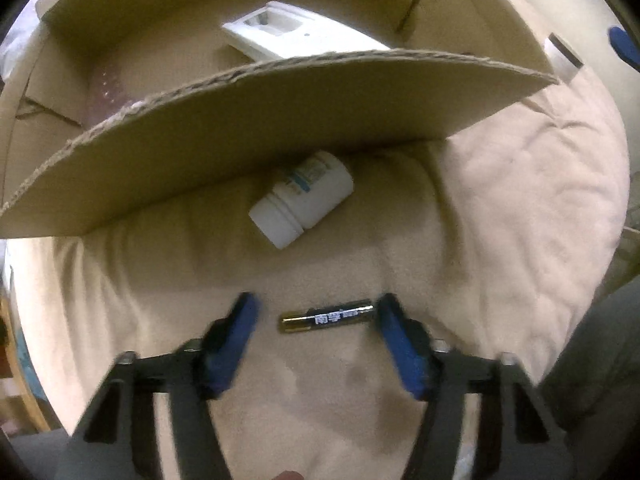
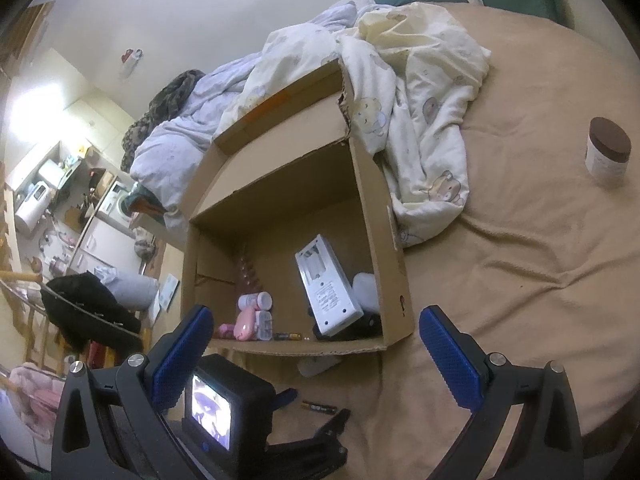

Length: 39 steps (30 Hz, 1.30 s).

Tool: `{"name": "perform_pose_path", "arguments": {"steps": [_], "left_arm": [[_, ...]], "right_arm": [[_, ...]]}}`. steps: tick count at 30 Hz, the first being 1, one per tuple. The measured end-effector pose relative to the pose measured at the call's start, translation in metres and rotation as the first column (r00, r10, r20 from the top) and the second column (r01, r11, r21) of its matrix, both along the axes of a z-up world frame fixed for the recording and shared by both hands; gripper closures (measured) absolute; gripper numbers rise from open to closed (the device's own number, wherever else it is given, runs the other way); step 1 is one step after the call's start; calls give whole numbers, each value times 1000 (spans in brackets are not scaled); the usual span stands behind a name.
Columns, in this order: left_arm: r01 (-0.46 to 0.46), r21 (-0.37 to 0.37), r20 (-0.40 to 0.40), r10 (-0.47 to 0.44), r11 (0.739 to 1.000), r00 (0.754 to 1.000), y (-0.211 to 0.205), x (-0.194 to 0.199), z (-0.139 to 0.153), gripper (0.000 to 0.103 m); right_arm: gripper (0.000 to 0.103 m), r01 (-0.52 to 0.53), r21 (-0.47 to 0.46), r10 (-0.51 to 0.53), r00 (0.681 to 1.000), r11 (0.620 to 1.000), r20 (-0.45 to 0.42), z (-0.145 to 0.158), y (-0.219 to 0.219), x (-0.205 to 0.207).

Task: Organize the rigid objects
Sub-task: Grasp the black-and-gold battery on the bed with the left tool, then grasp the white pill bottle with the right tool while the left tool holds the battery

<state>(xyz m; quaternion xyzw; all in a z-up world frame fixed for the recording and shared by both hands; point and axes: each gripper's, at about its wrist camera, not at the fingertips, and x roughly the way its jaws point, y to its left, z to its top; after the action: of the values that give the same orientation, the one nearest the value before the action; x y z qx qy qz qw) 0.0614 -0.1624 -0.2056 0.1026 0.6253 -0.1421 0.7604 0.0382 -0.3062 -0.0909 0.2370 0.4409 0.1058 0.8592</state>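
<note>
Battery (image 1: 326,315) lies crosswise on the bed (image 1: 520,200), between the left gripper (image 1: 318,314)'s wide-apart jaws, near the cardboard box (image 1: 240,128); turning to pinch across its body seems wiser. Right gripper (image 2: 316,354) hovers before the box, jaws apart, holding nothing.

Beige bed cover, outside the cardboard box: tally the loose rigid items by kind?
Black-and-gold batteries: 1, between the open left gripper fingers
White plastic pill bottles lying down: 1, by the cardboard box
Brown-lidded white jars standing upright: 1
Total: 3
</note>
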Motion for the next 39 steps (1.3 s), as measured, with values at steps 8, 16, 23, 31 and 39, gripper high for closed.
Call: {"name": "perform_pose_path", "arguments": {"steps": [8, 16, 23, 31, 39], "left_arm": [[3, 15, -20, -3, 1000, 1000, 4, -2, 12, 63], [-83, -2, 37, 83, 997, 996, 49, 6, 73, 63], [-113, -9, 145, 113, 994, 983, 86, -1, 121, 63], [-164, -36, 184, 168, 986, 969, 114, 18, 114, 63], [-235, -111, 175, 252, 966, 952, 136, 23, 124, 63]], "right_arm": [[0, -30, -22, 30, 999, 999, -15, -3, 7, 1], [0, -47, -61, 44, 998, 997, -54, -9, 13, -4], [0, -92, -155, 75, 991, 984, -111, -20, 30, -11], [0, -218, -214, 159, 952, 952, -263, -58, 64, -8], [0, -290, -295, 193, 928, 910, -317, -87, 100, 9]]}}
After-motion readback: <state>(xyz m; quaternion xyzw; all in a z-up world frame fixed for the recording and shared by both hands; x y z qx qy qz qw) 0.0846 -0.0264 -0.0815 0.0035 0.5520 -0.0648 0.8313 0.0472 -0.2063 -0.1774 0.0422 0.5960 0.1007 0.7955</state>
